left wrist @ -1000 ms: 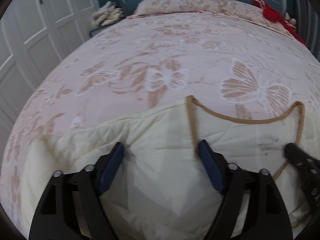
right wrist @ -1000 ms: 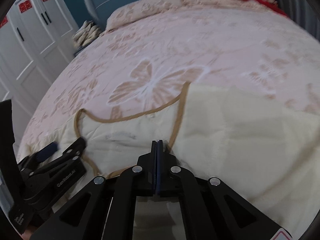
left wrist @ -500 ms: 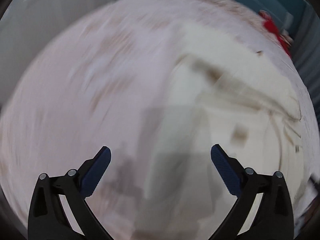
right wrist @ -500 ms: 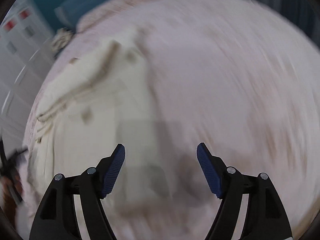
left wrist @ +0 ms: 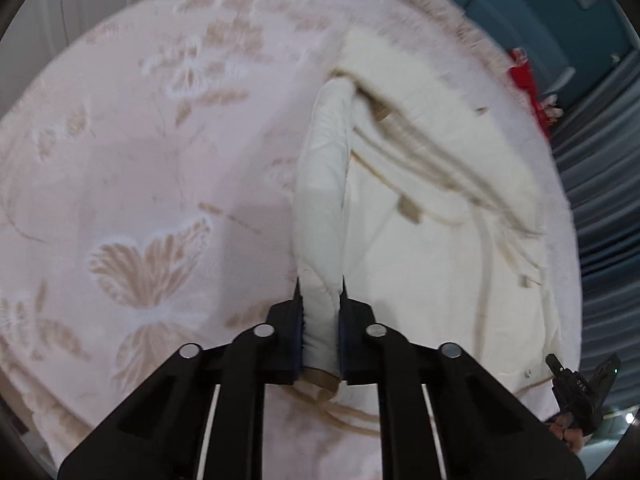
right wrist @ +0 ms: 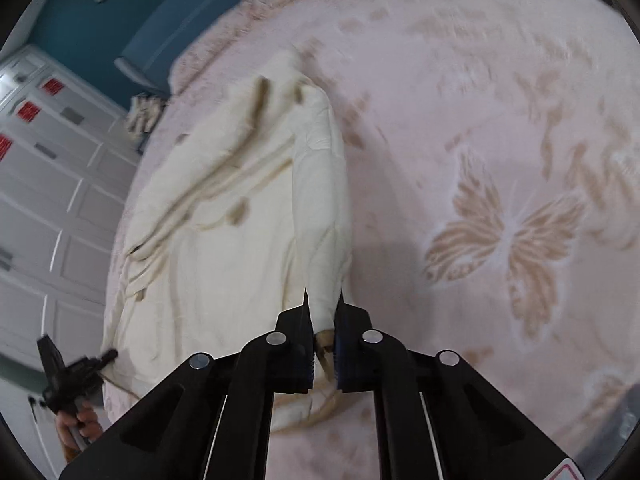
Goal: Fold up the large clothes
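Note:
A cream quilted garment point(left wrist: 420, 240) with tan trim lies rumpled on the pink butterfly bedspread point(left wrist: 140, 264). My left gripper point(left wrist: 320, 288) points steeply down and is shut on a raised fold along the garment's left edge. In the right wrist view the same garment point(right wrist: 224, 248) spreads to the left, and my right gripper point(right wrist: 323, 300) has a fold of its right edge and tan trim between its jaws, which are closing and pressing on it. Each gripper also shows in the other's view: the right gripper point(left wrist: 580, 388) at the lower right, the left gripper point(right wrist: 72, 376) at the lower left.
Pink bedspread point(right wrist: 500, 240) stretches around the garment. White wardrobe doors point(right wrist: 48, 200) stand beside the bed, and a teal headboard point(right wrist: 180, 20) is at its far end. A red item point(left wrist: 524, 80) lies near the pillows, by grey curtains point(left wrist: 600, 200). A hand point(right wrist: 80, 424) holds the left gripper.
Both grippers swung apart from the neckline to opposite sides of the garment. They stood open mid-swing and now each is closed on a fold of the garment's edge.

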### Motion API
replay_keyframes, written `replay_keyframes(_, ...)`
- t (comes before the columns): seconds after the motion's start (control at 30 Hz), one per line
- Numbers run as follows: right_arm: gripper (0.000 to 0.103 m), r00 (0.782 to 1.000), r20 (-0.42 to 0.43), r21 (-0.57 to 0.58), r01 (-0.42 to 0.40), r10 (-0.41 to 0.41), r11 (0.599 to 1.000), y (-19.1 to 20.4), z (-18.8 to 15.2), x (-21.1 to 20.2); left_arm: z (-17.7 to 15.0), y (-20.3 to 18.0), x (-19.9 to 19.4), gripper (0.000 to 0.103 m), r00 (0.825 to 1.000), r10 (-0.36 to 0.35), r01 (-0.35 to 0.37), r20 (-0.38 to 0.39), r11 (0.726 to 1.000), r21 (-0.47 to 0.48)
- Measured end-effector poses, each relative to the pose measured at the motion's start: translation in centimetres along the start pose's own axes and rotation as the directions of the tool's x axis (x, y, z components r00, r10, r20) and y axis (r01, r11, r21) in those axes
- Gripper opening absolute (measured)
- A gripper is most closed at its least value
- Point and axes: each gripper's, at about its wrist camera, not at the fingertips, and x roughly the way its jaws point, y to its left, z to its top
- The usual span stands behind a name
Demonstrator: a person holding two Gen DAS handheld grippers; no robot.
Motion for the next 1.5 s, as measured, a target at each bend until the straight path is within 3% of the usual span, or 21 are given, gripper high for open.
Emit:
replay_keyframes(0.1, 0.006, 1.000, -0.026, -0.101, -0.009, 0.007, 0.995, 1.3, -1.4, -4.5, -1.6, -0.1, -4.1, 0.009, 1.000, -0.013, 0.012, 0.010, 0.999, 0.048)
replay_keyframes(0.2, 0.006, 0.994, -0.102, -0.213, 0.013, -0.035, 0.977, 1.5, -4.7, -9.1, -5.8, 1.1, -8.6, 0.009, 1.000, -0.025, 0.026, -0.015, 0.998, 0.059)
replay_keyframes(0.3, 0.006, 0.970, -0.234, -0.251, -0.002, -0.059, 0.968, 0.1, -9.3, -13.5, -11.3, 3.6, -13.5, 0.009, 0.998, -0.034, 0.034, -0.054, 0.999, 0.006)
replay_keyframes(0.4, 0.006, 0.946, -0.317, -0.252, -0.021, -0.062, 0.967, -0.3, -12.0, -16.9, -14.2, 3.8, -17.6, 0.009, 0.999, -0.010, 0.010, -0.035, 1.000, -0.003)
replay_keyframes(0.47, 0.006, 0.962, -0.272, -0.273, -0.041, -0.036, 0.961, 1.0, -11.4, -18.8, -13.7, 2.7, -19.5, 0.008, 1.000, -0.031, 0.031, -0.006, 1.000, -0.005)
replay_keyframes(0.57, 0.006, 0.991, -0.128, -0.281, -0.084, 0.049, 0.956, 2.8, -7.5, -19.9, -10.5, 0.9, -20.2, 0.008, 0.995, -0.045, 0.042, 0.085, 0.998, 0.038)
replay_keyframes(0.67, 0.006, 0.992, 0.032, -0.236, -0.110, 0.121, 0.965, 3.6, -1.7, -17.9, -5.6, -1.5, -18.9, 0.009, 0.982, -0.024, 0.008, 0.190, 0.997, 0.082)
replay_keyframes(0.8, 0.006, 0.983, 0.105, -0.087, -0.144, 0.153, 0.986, 2.1, 3.6, -11.4, 0.3, -3.8, -13.7, 0.011, 0.968, 0.041, -0.070, 0.249, 0.991, 0.110)
replay_keyframes(0.97, 0.006, 0.991, 0.125, -0.071, -0.048, 0.056, 0.996, 2.0, 6.3, -3.2, 4.6, -4.1, -3.9, 0.012, 0.961, 0.189, -0.207, 0.203, 0.976, 0.073)
replay_keyframes(1.07, 0.009, 0.992, 0.126, -0.023, -0.029, 0.032, 0.999, 1.2, 6.9, 0.5, 5.6, -2.9, 1.0, 0.014, 0.962, 0.233, -0.242, 0.145, 0.969, 0.045)
replay_keyframes(1.17, 0.013, 0.988, 0.148, 0.039, -0.051, 0.045, 0.998, 0.7, 7.0, 1.7, 5.5, -1.2, 3.6, 0.015, 0.969, 0.214, -0.215, 0.120, 0.977, 0.000)
replay_keyframes(1.27, 0.017, 0.973, 0.195, 0.108, -0.148, 0.125, 0.983, 0.0, 7.1, 0.5, 5.1, 0.0, 2.5, 0.016, 0.979, 0.145, -0.134, 0.144, 0.988, -0.082)
replay_keyframes(1.3, 0.022, 0.965, 0.215, 0.123, -0.179, 0.149, 0.976, -0.2, 7.1, -0.1, 4.9, 0.4, 1.1, 0.019, 0.979, 0.105, -0.086, 0.172, 0.989, -0.119)
replay_keyframes(1.33, 0.036, 0.950, 0.257, 0.141, -0.218, 0.177, 0.966, -0.6, 6.9, -1.2, 4.6, 0.6, 0.0, 0.020, 0.978, 0.074, -0.046, 0.197, 0.989, -0.142)
replay_keyframes(1.37, 0.046, 0.940, 0.296, 0.153, -0.224, 0.171, 0.963, -0.8, 6.7, -2.0, 4.3, 1.0, -1.8, 0.030, 0.969, 0.033, 0.010, 0.246, 0.986, -0.169)
replay_keyframes(1.4, 0.060, 0.918, 0.364, 0.161, -0.232, 0.160, 0.959, -1.4, 6.3, -3.7, 3.9, 1.2, -4.1, 0.060, 0.941, 0.057, 0.008, 0.333, 0.982, -0.189)
replay_keyframes(1.43, 0.062, 0.899, 0.408, 0.161, -0.246, 0.163, 0.956, -1.9, 6.0, -4.9, 3.6, 1.2, -5.8, 0.075, 0.907, 0.109, -0.026, 0.408, 0.979, -0.203)
replay_keyframes(1.47, 0.062, 0.894, 0.420, 0.150, -0.236, 0.154, 0.960, -2.1, 5.8, -5.7, 3.2, 1.5, -8.0, 0.093, 0.850, 0.171, -0.070, 0.497, 0.974, -0.216)
replay_keyframes(1.5, 0.062, 0.903, 0.407, 0.130, -0.205, 0.136, 0.970, -1.9, 5.9, -5.9, 3.3, 1.7, -9.1, 0.095, 0.823, 0.197, -0.093, 0.533, 0.972, -0.216)
